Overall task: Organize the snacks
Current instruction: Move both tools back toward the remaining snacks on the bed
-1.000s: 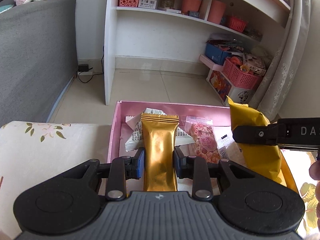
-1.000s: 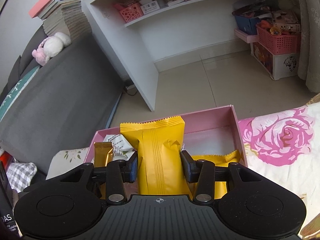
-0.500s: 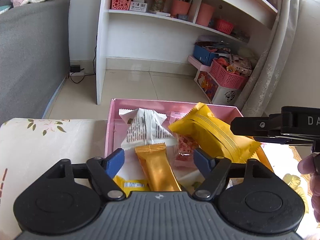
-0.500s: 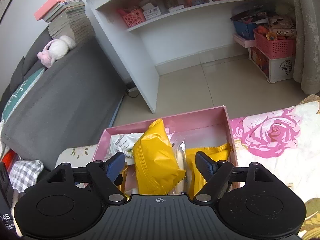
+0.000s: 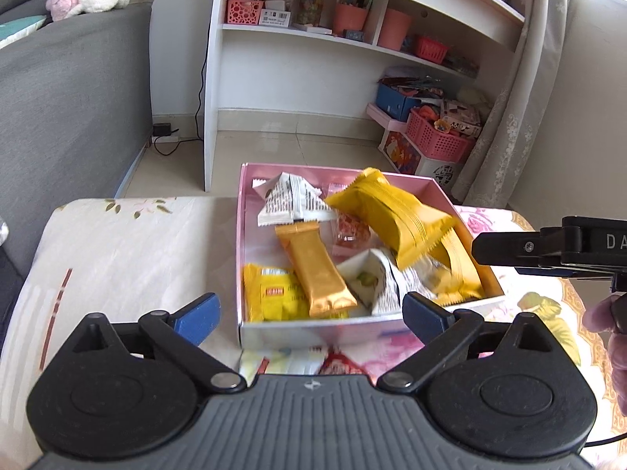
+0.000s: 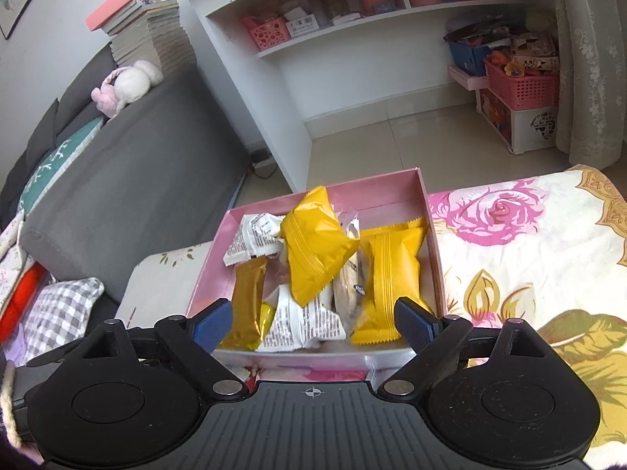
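**Both grippers let go above the snack box**

The left gripper [image 5: 309, 307] and right gripper [image 6: 311, 319] have just been opening; both stand wide with nothing between them. Beyond lies the pink box [image 5: 240, 258], where the gold bar [image 5: 315, 270] and yellow packet [image 6: 313, 252] rest among other snacks.

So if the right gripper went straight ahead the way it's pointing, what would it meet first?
Probably the near wall of the pink box, or the white printed packet just behind it; depth is hard to judge.
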